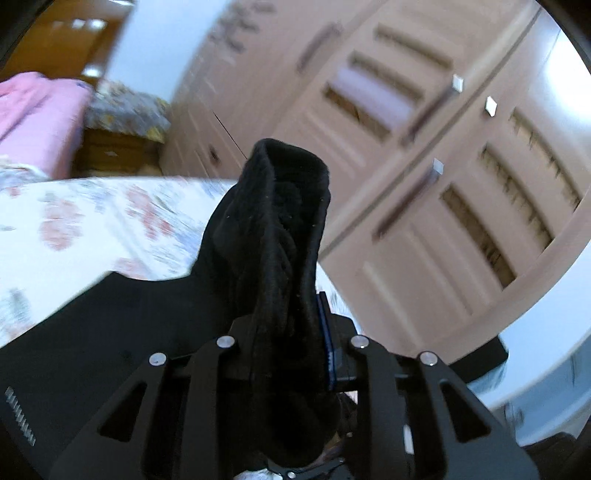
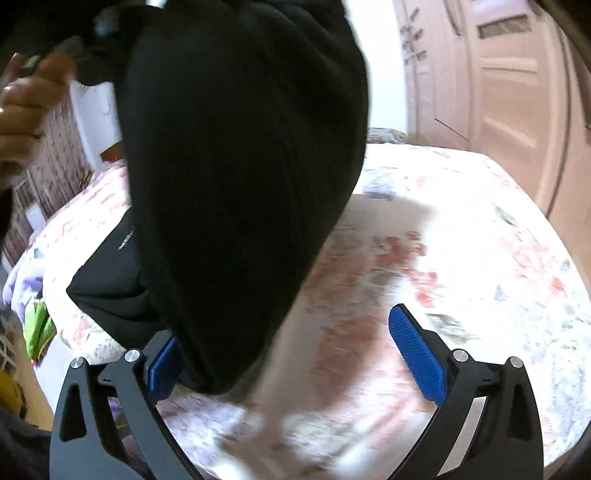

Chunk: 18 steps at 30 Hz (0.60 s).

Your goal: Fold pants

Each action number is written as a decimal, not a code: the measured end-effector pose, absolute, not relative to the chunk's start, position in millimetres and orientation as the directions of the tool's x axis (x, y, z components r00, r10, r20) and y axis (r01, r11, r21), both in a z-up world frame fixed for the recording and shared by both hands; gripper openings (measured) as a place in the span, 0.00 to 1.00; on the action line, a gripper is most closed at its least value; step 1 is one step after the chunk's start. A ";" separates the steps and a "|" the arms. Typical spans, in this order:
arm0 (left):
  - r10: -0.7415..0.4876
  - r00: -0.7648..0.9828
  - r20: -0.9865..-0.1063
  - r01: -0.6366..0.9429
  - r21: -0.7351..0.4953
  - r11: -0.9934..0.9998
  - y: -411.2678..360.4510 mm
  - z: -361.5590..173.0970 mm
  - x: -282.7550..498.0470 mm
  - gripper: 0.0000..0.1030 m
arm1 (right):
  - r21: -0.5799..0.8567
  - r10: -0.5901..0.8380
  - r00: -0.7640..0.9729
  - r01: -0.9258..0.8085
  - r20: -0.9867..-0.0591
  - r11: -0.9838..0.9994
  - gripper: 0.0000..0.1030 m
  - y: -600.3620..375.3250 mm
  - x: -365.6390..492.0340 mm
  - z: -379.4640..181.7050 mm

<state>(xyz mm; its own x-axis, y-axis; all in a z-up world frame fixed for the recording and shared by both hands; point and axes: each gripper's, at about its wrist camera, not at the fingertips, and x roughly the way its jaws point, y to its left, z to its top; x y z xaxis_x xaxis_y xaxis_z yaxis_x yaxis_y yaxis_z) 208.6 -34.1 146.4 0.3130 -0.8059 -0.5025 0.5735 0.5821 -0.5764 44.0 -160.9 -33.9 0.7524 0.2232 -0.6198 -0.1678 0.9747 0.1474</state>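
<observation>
no text can be read here. the black soft fabric pants (image 1: 110, 332) carry a small pale printed mark (image 1: 20, 415) near one edge, seen also from the right wrist (image 2: 127, 236), but its letters are too small and blurred. the dark marks (image 1: 232, 26) on the beige wooden wardrobe (image 1: 424, 166) are blurred also.

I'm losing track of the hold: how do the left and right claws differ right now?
The left claw is clamped on a bunch of the black pants; the right claw stands wide open, holding nothing. Cloth fills the left claw's gap, while the pants only hang against the right claw's left pad. Both have blue pads.
</observation>
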 end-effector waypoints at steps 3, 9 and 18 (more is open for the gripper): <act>-0.790 0.429 -0.438 0.511 -0.604 0.611 34.6 151.2 193.9 0.23 | 0.100 0.215 0.752 -0.196 -0.623 0.976 0.95 -135.1 52.9 -31.1; -0.683 0.603 -0.413 0.256 -0.710 0.656 177.7 72.6 154.1 0.23 | -0.151 0.087 0.743 -0.247 -0.664 0.957 0.95 -76.2 59.3 -48.9; -0.652 0.667 -0.360 0.067 -0.843 0.533 240.4 -29.8 115.3 0.23 | -0.148 0.075 0.706 -0.249 -0.704 0.957 0.95 -83.6 65.8 -59.9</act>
